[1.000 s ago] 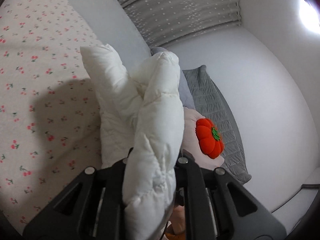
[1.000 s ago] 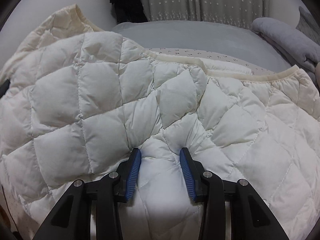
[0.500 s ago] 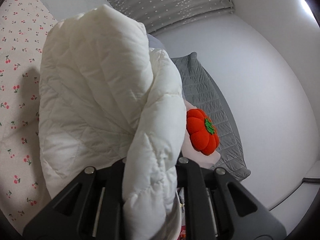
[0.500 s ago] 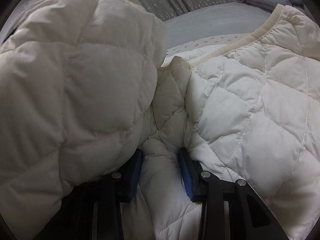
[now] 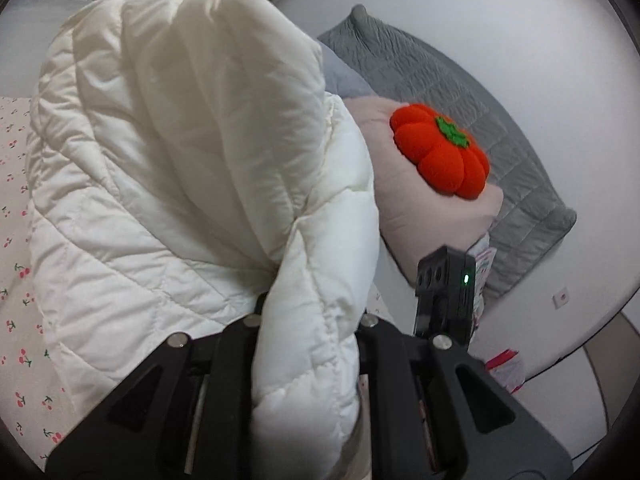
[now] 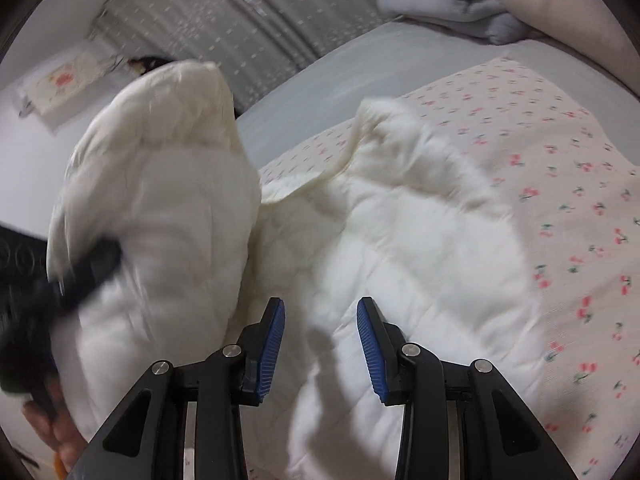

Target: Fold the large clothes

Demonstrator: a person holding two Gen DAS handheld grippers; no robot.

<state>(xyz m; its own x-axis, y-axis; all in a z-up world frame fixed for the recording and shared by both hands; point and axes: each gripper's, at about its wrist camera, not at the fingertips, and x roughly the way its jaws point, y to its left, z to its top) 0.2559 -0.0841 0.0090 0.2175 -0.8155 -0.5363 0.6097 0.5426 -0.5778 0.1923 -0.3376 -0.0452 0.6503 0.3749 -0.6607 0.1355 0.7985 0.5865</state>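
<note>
White quilted jacket [image 5: 180, 160]; pink cherry-print sheet [image 6: 560, 200].

Right gripper [image 6: 320, 320]: black frame, blue ribbed jaws, silver screws.

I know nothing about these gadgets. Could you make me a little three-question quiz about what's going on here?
1. True or false: the left gripper is clamped on the white jacket.
2. The right gripper is: A) open, B) shut on the jacket, C) holding a pillow.
3. Fill in: the orange pumpkin sits on a pink ____.

Key: 1 true; 2 A; 3 pillow.
</note>
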